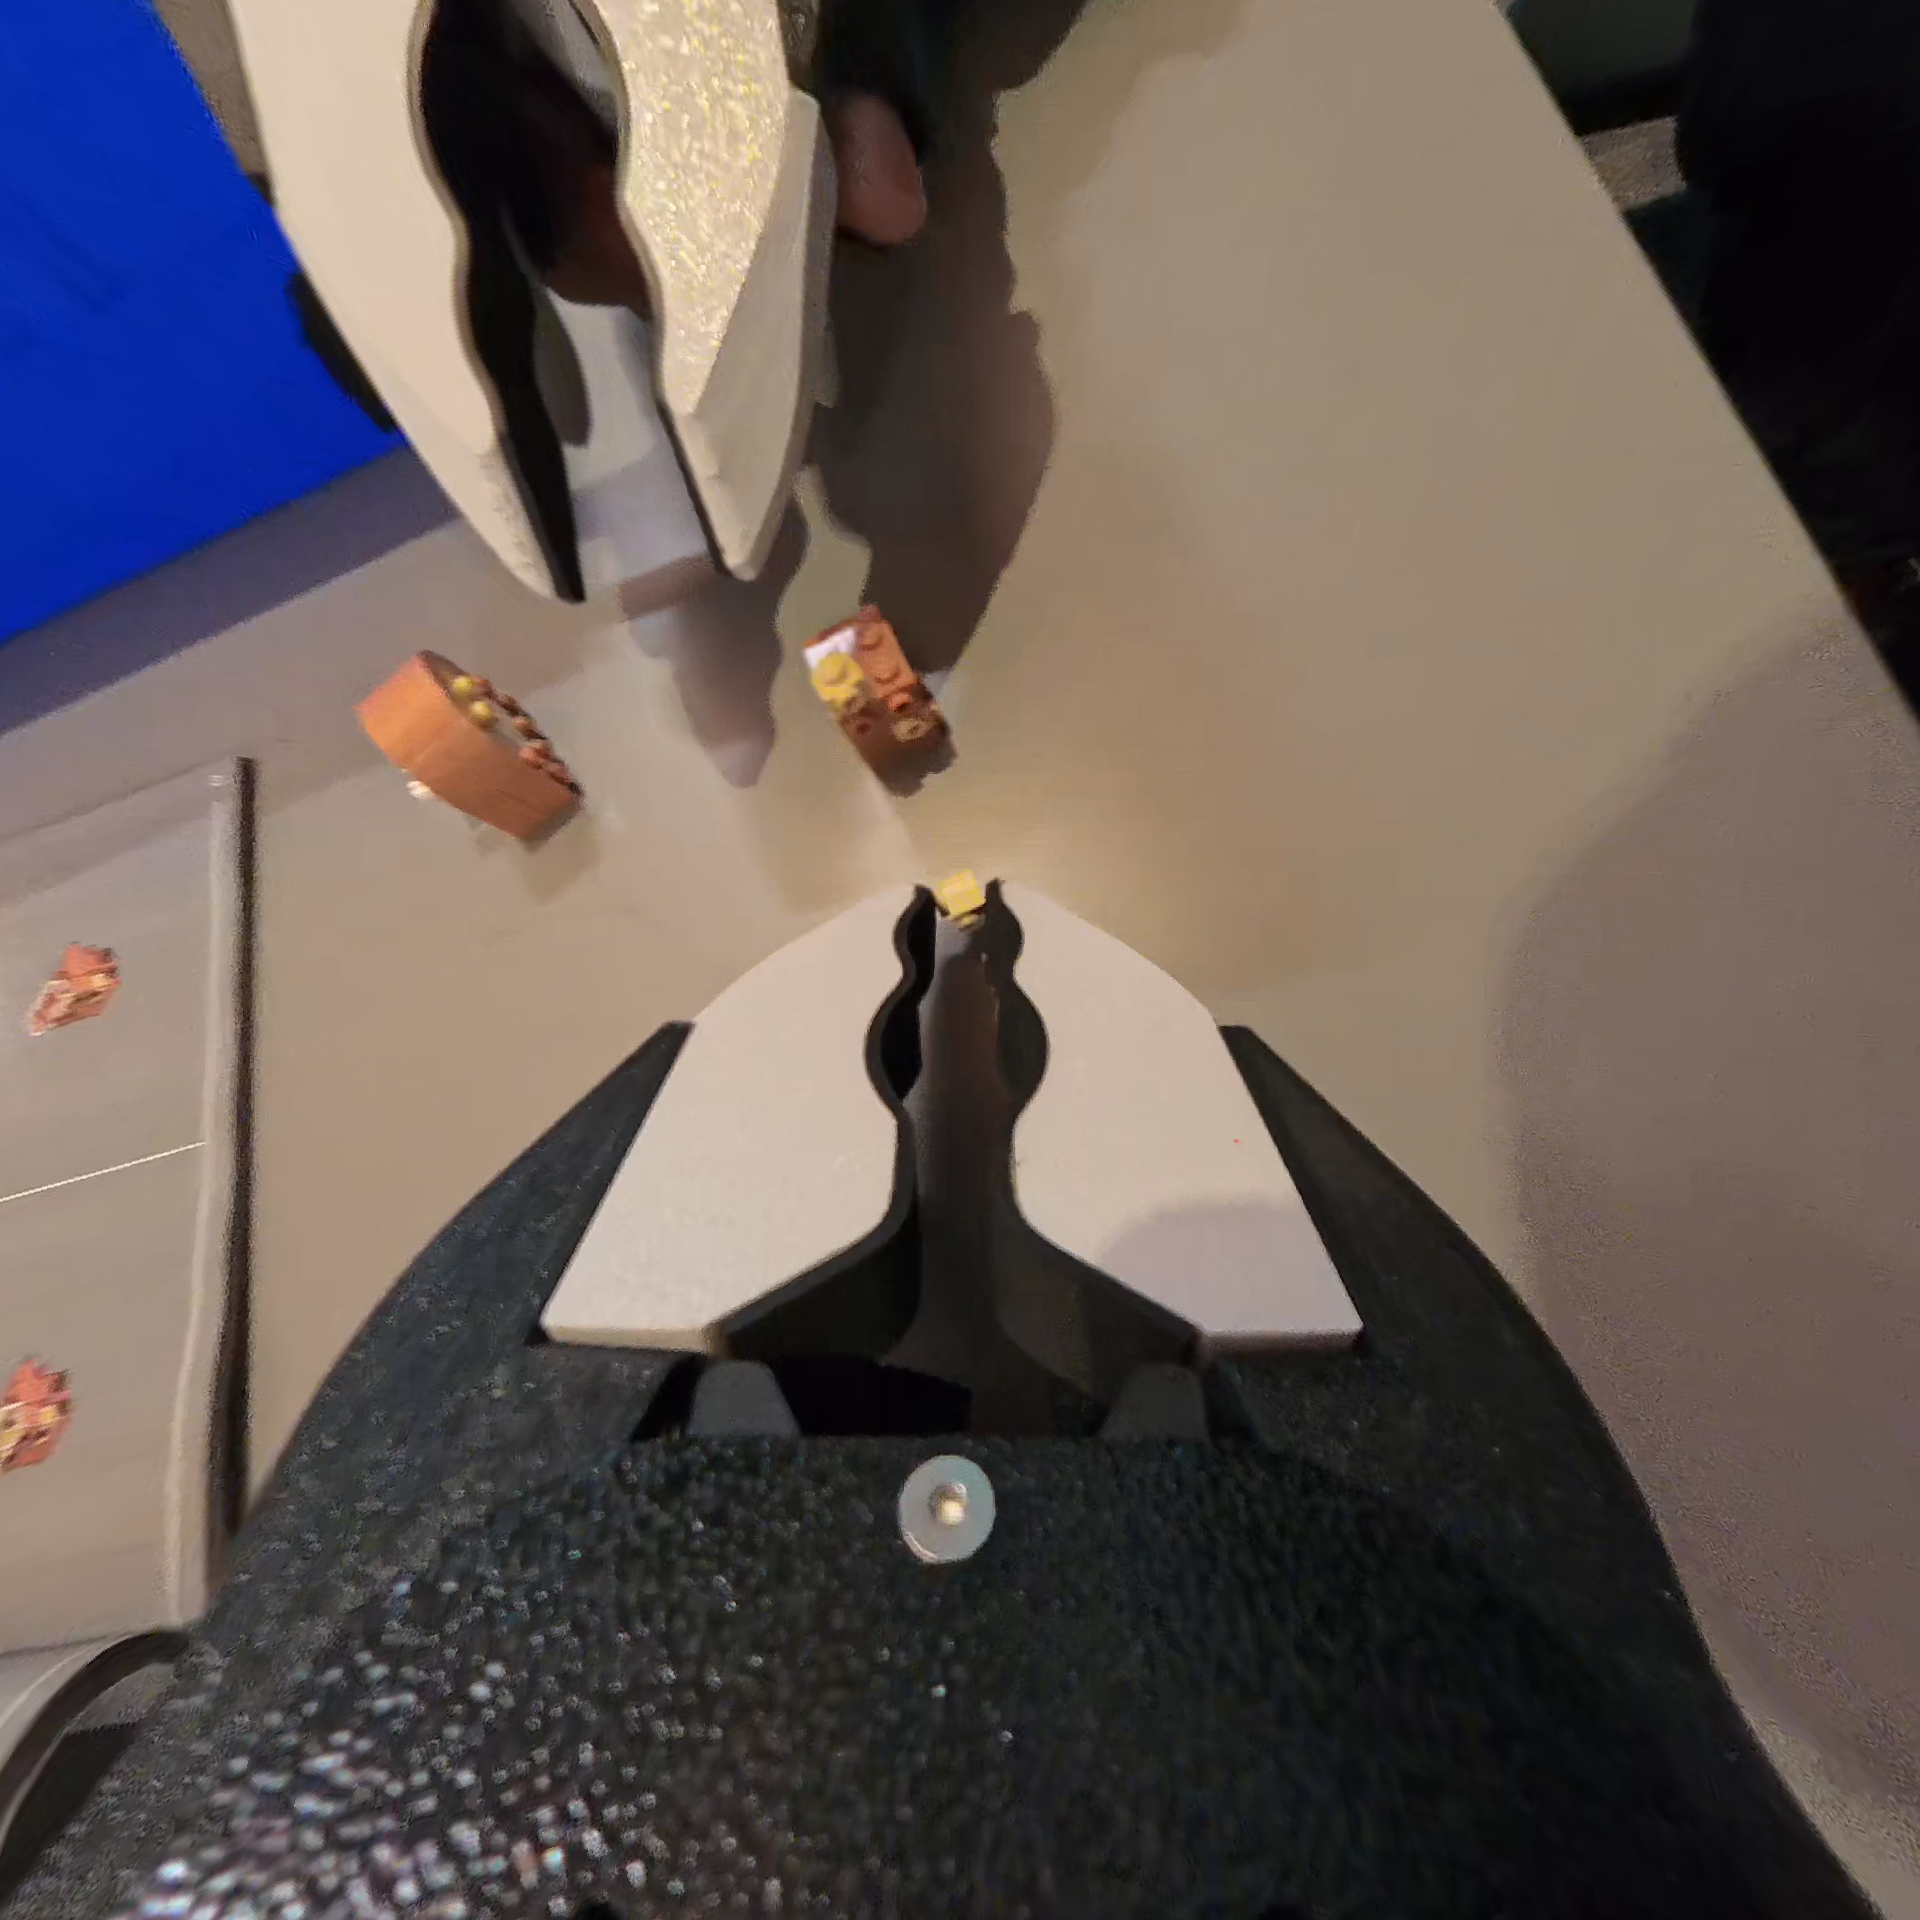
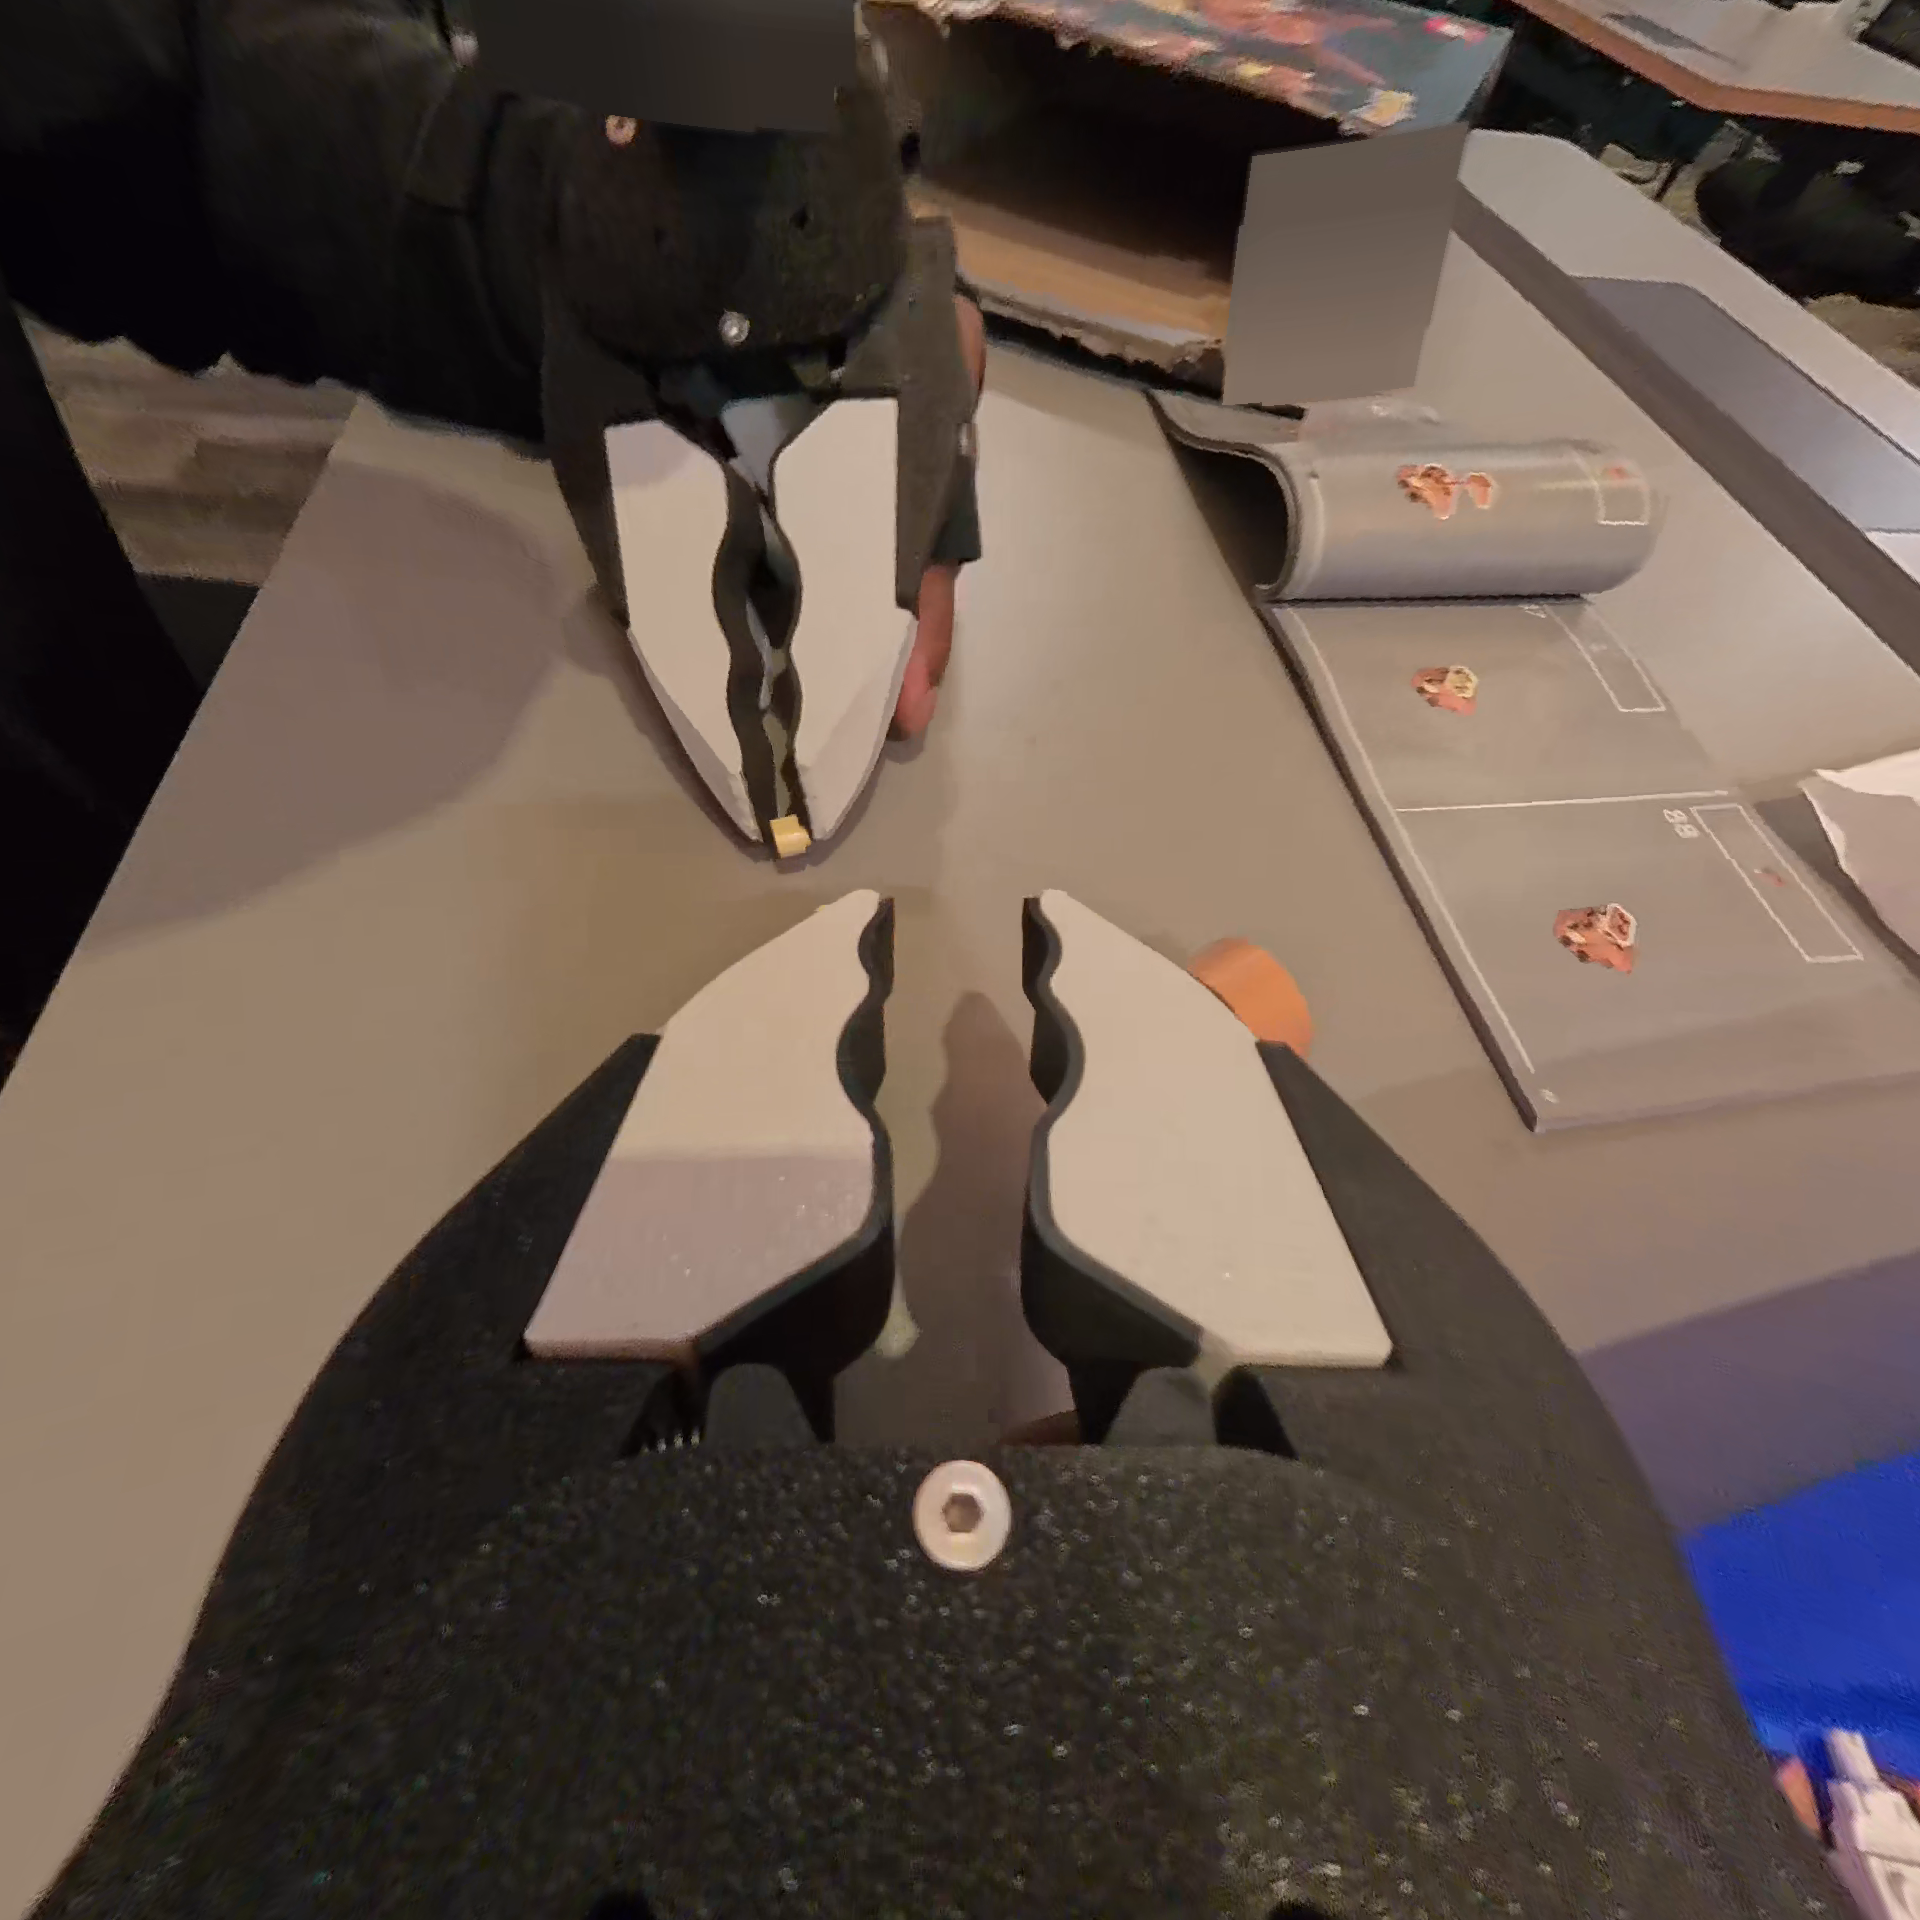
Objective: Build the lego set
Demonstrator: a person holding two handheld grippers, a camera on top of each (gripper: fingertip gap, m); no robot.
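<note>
L claw [image 1: 961, 902] clamped on a tiny yellow plastic stud brick [image 1: 958, 896]; R claw [image 2: 956, 906] spread apart, holding nothing.

Both hover low over the grey tabletop [image 1: 1299, 623], tips facing. Brown brick assembly w/ yellow stud [image 1: 878, 691] lies just ahead of my L claw, nearer it than the R claw; rounded brown block [image 1: 462, 758] farther left.

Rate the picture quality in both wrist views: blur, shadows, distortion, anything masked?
Left wrist view: motion-blurred brown brick pieces, warm light, a long shadow under the right gripper, and fisheye bending of the table edge. Right wrist view: sharper and greyer, the small yellow piece readable in the left gripper, with flat masking patches near the top.
</note>
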